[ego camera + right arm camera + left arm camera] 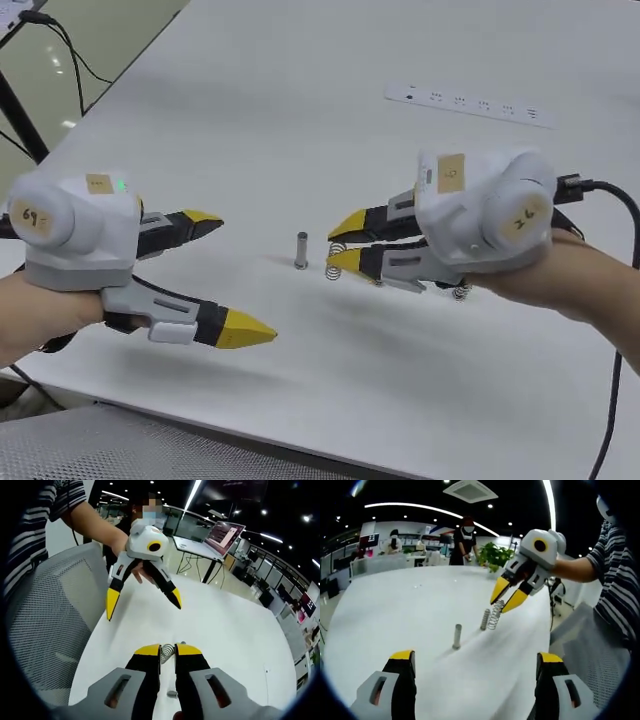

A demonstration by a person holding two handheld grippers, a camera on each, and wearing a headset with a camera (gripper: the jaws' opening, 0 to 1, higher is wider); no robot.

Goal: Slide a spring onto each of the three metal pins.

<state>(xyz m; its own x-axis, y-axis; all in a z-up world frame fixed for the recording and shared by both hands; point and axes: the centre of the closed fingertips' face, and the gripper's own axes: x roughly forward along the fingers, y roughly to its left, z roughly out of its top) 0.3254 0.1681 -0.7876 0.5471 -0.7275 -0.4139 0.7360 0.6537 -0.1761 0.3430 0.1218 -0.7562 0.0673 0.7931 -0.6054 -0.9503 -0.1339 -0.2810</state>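
Note:
On the white table (pixel 300 100) a short metal pin (pixel 301 250) stands upright between my two grippers. My right gripper (pixel 344 244) is shut on a small wire spring (pixel 337 248), just right of that pin. In the left gripper view, the spring (pixel 494 615) hangs at the right gripper's (pixel 507 598) yellow tips beside a second pin (pixel 485 619), with the first pin (pixel 457 636) nearer. In the right gripper view the spring (pixel 167 652) sits between the near-closed jaws of the right gripper (pixel 168 650). My left gripper (pixel 228 272) is wide open and empty, left of the pins.
Another spring (pixel 461 291) lies under the right gripper's body. A white power strip (pixel 470 105) lies at the far right of the table. A black cable (pixel 612 200) trails from the right gripper. A mesh chair (pixel 150 445) sits at the near table edge.

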